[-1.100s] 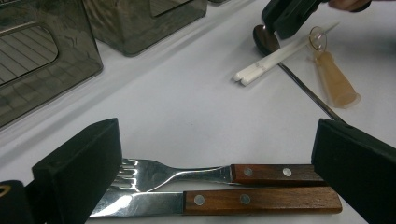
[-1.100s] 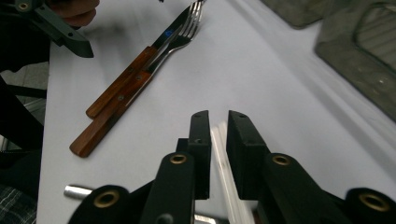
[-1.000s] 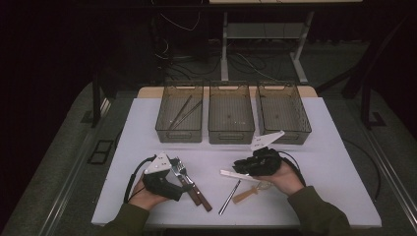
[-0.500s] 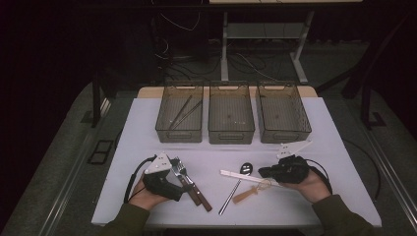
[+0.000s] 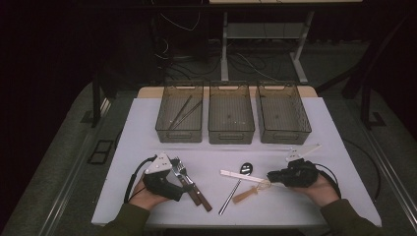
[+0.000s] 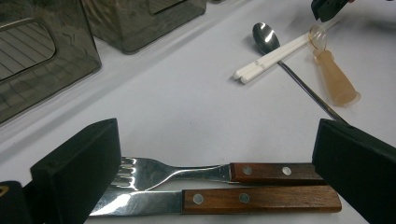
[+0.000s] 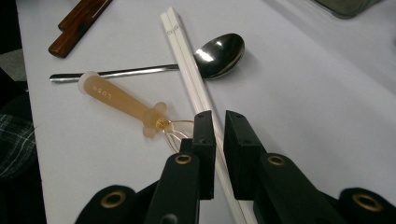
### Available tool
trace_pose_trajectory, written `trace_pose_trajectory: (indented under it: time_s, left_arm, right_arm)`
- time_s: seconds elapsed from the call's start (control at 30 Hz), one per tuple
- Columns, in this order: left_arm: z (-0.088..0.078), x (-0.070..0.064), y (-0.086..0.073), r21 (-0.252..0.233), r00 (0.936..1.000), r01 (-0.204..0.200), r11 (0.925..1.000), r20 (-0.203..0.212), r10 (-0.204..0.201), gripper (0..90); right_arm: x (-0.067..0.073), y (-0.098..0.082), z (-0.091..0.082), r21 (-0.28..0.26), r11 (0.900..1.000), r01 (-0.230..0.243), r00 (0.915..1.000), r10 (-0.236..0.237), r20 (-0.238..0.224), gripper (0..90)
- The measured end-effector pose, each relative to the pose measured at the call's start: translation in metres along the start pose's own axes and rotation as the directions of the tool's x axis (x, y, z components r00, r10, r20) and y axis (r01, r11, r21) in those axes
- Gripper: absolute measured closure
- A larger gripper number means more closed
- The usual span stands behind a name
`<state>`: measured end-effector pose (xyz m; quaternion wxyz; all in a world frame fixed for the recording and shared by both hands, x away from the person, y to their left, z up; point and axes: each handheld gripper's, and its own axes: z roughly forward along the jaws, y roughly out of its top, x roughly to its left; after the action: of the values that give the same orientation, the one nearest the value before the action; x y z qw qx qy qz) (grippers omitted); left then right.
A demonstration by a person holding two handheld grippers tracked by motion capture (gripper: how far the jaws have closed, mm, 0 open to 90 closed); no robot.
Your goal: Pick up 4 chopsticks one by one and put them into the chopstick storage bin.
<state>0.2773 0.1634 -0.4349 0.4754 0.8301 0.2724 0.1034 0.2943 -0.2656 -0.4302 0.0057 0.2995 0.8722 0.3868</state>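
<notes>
A fork (image 6: 187, 172) and a knife (image 6: 233, 200), both with wooden handles, lie side by side at the front left. My left gripper (image 6: 215, 172) rests there, open wide, with one jaw on each side of them; its place on the table is by the fork (image 5: 181, 172). White chopsticks (image 7: 184, 56) cross a steel spoon (image 7: 219, 51) beside a small amber-handled whisk (image 7: 116, 102). My right gripper (image 7: 219, 119) sits low over the near end of the chopsticks (image 5: 241, 176). Its jaws have just been opening and stand a narrow slit apart. The chopsticks show in that slit and pass under the jaws.
Three smoky plastic bins (image 5: 179, 132) (image 5: 231, 135) (image 5: 284, 135) stand in a row at the back of the white table (image 5: 324, 128). The left bin holds thin dark sticks (image 5: 184, 113). The whisk's wire loop (image 7: 180, 128) lies against my right gripper's left jaw.
My right gripper has moved to the right and slightly down, from above the spoon and chopsticks to the chopsticks' right end. The left hand and the cutlery have stayed put.
</notes>
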Motion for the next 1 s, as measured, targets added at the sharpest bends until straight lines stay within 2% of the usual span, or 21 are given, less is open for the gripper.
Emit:
trace_pose_trajectory:
  time_s: [0.23, 0.37, 0.67, 0.83, 1.0]
  left_arm:
    - [0.000, 0.000, 0.000, 0.001, 1.0000, -0.001, 1.0000, 0.001, 0.001, 0.1]
    - [0.000, 0.000, 0.000, 0.001, 1.0000, -0.002, 1.0000, 0.001, 0.002, 0.1]
    - [0.000, 0.000, 0.000, -0.001, 1.0000, -0.001, 1.0000, 0.001, 0.001, 0.1]
    - [0.000, 0.000, 0.000, -0.002, 1.0000, -0.001, 1.0000, 0.001, 0.001, 0.1]
    - [0.000, -0.001, 0.000, 0.004, 1.0000, -0.003, 1.0000, 0.001, 0.003, 0.1]
  right_arm:
    - [0.002, 0.002, 0.010, 0.038, 0.999, 0.014, 0.9999, -0.014, 0.003, 83.3]
    - [0.002, 0.002, 0.012, 0.051, 0.998, 0.020, 0.9998, -0.020, 0.009, 86.4]
    - [0.008, 0.000, 0.007, 0.063, 0.998, 0.015, 0.9996, -0.017, 0.023, 87.6]
    - [0.017, -0.004, 0.001, 0.075, 0.997, -0.018, 0.9989, 0.015, 0.044, 87.8]
    - [0.026, -0.014, -0.005, 0.087, 0.995, -0.037, 0.9985, 0.034, 0.042, 87.7]
